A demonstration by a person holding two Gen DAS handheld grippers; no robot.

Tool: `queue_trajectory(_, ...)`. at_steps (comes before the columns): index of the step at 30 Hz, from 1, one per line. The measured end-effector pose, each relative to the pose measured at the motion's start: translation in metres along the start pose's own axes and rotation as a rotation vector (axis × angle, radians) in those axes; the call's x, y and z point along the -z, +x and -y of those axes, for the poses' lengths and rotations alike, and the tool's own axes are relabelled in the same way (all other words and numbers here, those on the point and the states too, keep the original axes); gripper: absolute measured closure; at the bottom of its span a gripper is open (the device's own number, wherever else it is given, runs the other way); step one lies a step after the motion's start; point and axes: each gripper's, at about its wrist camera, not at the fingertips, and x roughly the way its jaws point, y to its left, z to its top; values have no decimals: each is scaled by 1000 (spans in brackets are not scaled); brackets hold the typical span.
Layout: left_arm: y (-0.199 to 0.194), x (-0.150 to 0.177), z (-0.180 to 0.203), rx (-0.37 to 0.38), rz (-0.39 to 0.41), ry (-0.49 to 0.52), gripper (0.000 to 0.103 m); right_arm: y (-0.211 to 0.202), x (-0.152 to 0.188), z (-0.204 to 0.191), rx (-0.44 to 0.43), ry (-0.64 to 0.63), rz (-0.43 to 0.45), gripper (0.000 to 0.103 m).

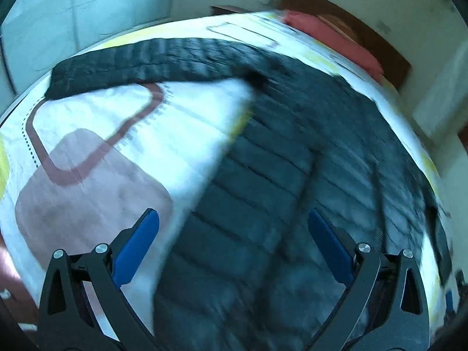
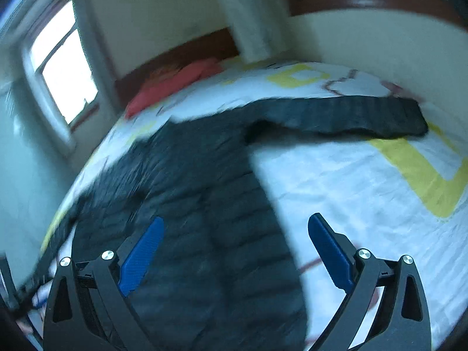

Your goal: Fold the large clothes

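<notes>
The dark quilted jacket (image 1: 263,175) lies flat on the bed (image 1: 87,152), over a white sheet with pink and yellow shapes. In the left wrist view one sleeve (image 1: 146,61) extends toward 10 o'clock. In the right wrist view the other sleeve (image 2: 351,114) extends toward 2 o'clock. The left hand-held gripper (image 1: 234,222) is released, jaws spread above the jacket body. The right hand-held gripper (image 2: 235,228) is likewise released, holding nothing. A red pillow (image 2: 172,82) lies at the headboard.

We are looking at a black quilted jacket (image 1: 263,175) lying on a white bedsheet (image 1: 181,134) patterned with dusty-pink and yellow shapes. A coral-red pillow (image 2: 172,84) is showing against the brown headboard (image 2: 181,52). Our grippers' pads (image 1: 137,245) are showing blue.
</notes>
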Motion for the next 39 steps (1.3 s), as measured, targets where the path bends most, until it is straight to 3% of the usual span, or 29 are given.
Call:
queue_trajectory(1, 6, -6, -6, -23, 7, -15, 8, 9, -10, 21, 12, 51, -1, 26)
queue_trajectory(2, 15, -13, -13, -62, 18, -27, 20, 14, -15, 34, 25, 85, -1, 43)
queue_trajectory(3, 21, -18, -20, -90, 18, -35, 24, 20, -21, 50, 43, 128, 3, 46)
queue_trajectory(7, 50, -37, -48, -151, -19, -117, 34, 38, -43, 118, 23, 327, 43, 44)
queue_trajectory(10, 60, -46, -67, -160, -25, -188, 34, 51, -56, 173, -3, 499, 95, 31)
queue_trajectory(11, 61, -49, -71, -161, -16, -203, 34, 54, -58, 185, -6, 528, 102, 31)
queue_trajectory(12, 61, -53, -75, -167, -4, -216, 33, 58, -60, 196, -12, 560, 110, 31)
queue_trajectory(14, 63, -59, -79, -165, 8, -236, 19, 67, -64, 217, -23, 609, 122, 30)
queue_trajectory(19, 66, -64, -84, -174, 40, -255, 13, 86, -72, 247, -10, 671, 184, 31)
queue_trajectory(22, 64, -61, -90, -210, 53, -272, 13, 88, -83, 246, 20, 646, 240, 21)
queue_trajectory(28, 66, -64, -93, -260, 78, -246, 12, 101, -102, 259, 66, 625, 314, 22)
queue_trajectory(30, 65, -63, -94, -246, 94, -250, 12, 106, -106, 264, 96, 621, 320, 29)
queue_trajectory(32, 64, -61, -97, -231, 106, -257, 12, 115, -109, 270, 138, 638, 293, 63)
queue_trajectory(35, 67, -60, -97, -229, 111, -242, 12, 111, -111, 272, 114, 652, 310, 85)
queue_trajectory(39, 72, -58, -92, -259, 110, -189, 9, 95, -124, 242, 74, 560, 337, 86)
